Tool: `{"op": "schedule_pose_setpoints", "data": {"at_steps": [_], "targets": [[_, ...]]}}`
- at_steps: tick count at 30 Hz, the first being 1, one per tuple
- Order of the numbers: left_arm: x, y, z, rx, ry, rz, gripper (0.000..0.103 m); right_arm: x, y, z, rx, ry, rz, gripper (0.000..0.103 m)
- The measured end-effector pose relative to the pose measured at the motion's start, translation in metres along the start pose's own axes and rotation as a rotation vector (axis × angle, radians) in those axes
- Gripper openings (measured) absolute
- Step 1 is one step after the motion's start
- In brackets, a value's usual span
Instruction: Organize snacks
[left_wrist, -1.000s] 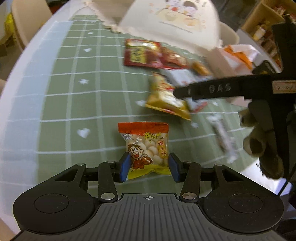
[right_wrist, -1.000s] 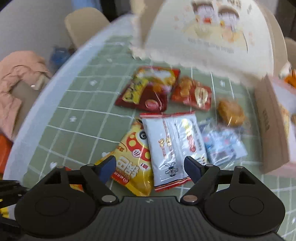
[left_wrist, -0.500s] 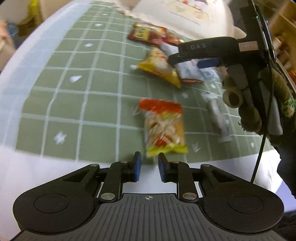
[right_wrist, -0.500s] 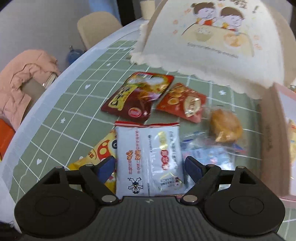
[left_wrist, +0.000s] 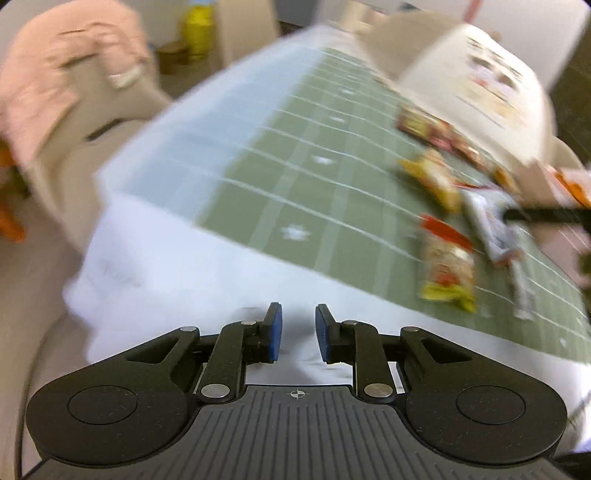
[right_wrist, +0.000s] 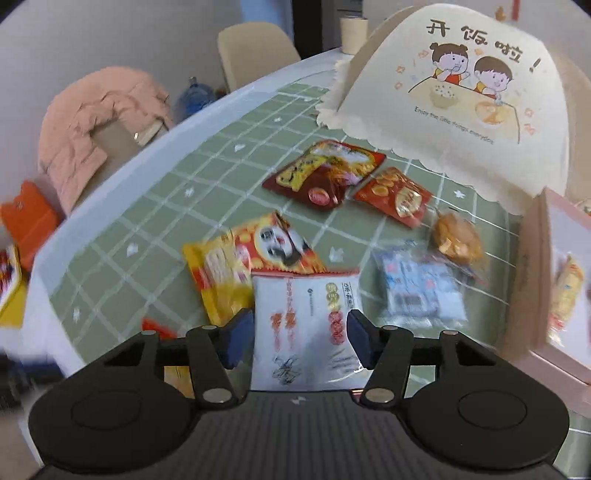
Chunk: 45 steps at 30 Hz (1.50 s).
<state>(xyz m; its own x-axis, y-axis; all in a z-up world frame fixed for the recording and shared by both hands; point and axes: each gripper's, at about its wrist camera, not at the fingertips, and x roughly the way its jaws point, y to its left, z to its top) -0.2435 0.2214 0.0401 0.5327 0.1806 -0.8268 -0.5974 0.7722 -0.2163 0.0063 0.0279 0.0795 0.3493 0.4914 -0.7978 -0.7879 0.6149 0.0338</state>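
Note:
Snack packets lie on a green checked tablecloth (right_wrist: 207, 173). My right gripper (right_wrist: 301, 334) is open, its pads on either side of a white packet (right_wrist: 306, 325) that lies flat between them. A yellow-red packet (right_wrist: 240, 266), a dark red packet (right_wrist: 325, 170), a small red packet (right_wrist: 395, 194), a round pastry (right_wrist: 456, 238) and a blue-white packet (right_wrist: 421, 284) lie beyond it. My left gripper (left_wrist: 295, 334) is empty, its jaws a small gap apart, off the table's near edge. The orange-topped packet (left_wrist: 447, 266) lies far to its right.
A cream food cover (right_wrist: 461, 88) stands at the back of the table. A pink box (right_wrist: 554, 280) with snacks in it stands at the right. Chairs, one with a pink jacket (right_wrist: 92, 122), stand along the left side.
My left gripper let go of the orange-topped packet and pulled back left off the table. My right gripper moved down and forward until its pads flank the white packet.

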Motion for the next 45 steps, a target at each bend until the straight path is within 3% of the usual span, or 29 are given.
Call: {"op": "schedule_pose_setpoints", "data": {"at_steps": [4, 7, 11, 15, 20, 23, 27, 29, 32, 35, 39, 42, 45], "targets": [[-0.009, 0.019, 0.001, -0.113, -0.022, 0.05, 0.024, -0.014, -0.005, -0.02, -0.017, -0.021, -0.055, 0.071], [-0.006, 0.004, 0.004, -0.089, -0.019, -0.01, 0.024, -0.016, -0.009, -0.032, 0.007, -0.006, -0.074, 0.071], [0.001, -0.041, 0.01, 0.008, -0.011, -0.133, 0.025, -0.022, -0.013, -0.049, 0.042, 0.002, -0.099, 0.071], [0.011, -0.096, 0.022, 0.142, -0.03, -0.186, 0.026, -0.035, -0.015, -0.064, 0.07, -0.011, -0.121, 0.071], [0.035, -0.152, 0.026, 0.313, -0.032, -0.103, 0.028, -0.056, -0.023, -0.085, 0.098, -0.032, -0.186, 0.071], [0.046, -0.168, 0.02, 0.39, 0.0, -0.104, 0.029, -0.068, -0.036, -0.099, 0.158, -0.038, -0.215, 0.071], [0.05, -0.194, 0.006, 0.582, -0.026, -0.076, 0.045, -0.075, -0.056, -0.118, 0.258, -0.03, -0.233, 0.071], [0.052, -0.198, 0.003, 0.617, -0.023, -0.087, 0.053, -0.073, -0.063, -0.126, 0.291, -0.021, -0.235, 0.071], [0.043, -0.187, 0.006, 0.526, -0.031, -0.168, 0.052, -0.066, -0.067, -0.135, 0.315, -0.003, -0.247, 0.071], [0.032, -0.163, 0.014, 0.369, -0.076, -0.102, 0.048, -0.061, -0.067, -0.14, 0.329, 0.007, -0.243, 0.071], [0.047, -0.133, 0.029, 0.168, -0.011, -0.101, 0.048, -0.052, -0.065, -0.142, 0.346, 0.028, -0.216, 0.071], [0.055, -0.137, 0.031, 0.158, 0.026, -0.14, 0.048, -0.047, -0.06, -0.14, 0.318, 0.034, -0.22, 0.074], [0.061, -0.159, 0.024, 0.275, 0.025, -0.161, 0.052, -0.045, -0.058, -0.136, 0.314, 0.04, -0.21, 0.076]]}}
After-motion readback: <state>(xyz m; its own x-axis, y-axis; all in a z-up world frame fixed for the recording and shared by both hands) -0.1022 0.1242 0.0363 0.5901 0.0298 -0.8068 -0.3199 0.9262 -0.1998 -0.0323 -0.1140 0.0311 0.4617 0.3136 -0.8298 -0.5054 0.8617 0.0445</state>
